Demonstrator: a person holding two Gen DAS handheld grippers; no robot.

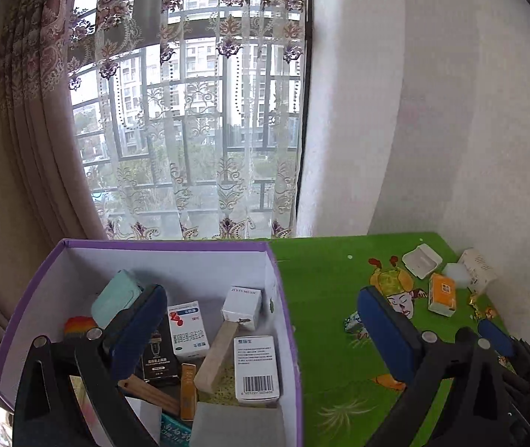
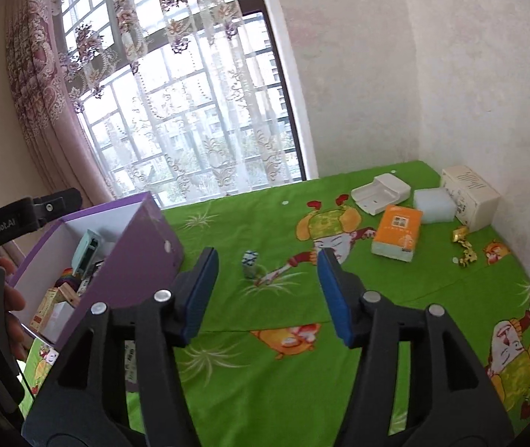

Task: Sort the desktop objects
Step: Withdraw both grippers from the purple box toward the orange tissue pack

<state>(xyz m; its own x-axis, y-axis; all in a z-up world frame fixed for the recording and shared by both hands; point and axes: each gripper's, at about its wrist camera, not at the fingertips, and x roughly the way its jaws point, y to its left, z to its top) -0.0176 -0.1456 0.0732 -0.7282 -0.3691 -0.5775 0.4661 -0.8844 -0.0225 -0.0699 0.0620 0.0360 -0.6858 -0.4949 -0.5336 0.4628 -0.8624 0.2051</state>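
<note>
Purple box [image 1: 145,257] holds lots of stuff already. Approx 6 things wait on green cloth [image 2: 302,372], e.g. orange box [image 2: 397,232]. Both grippers, left [image 1: 261,320] & right [image 2: 266,290], are open, holding nothing.

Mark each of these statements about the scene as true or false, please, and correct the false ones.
1. The right gripper is open and holds nothing. True.
2. The purple box is empty. False: it holds several small boxes and wooden pieces.
3. The orange box lies on the green cloth. True.
4. The white foam block is inside the purple box. False: it lies on the cloth near the wall.
</note>
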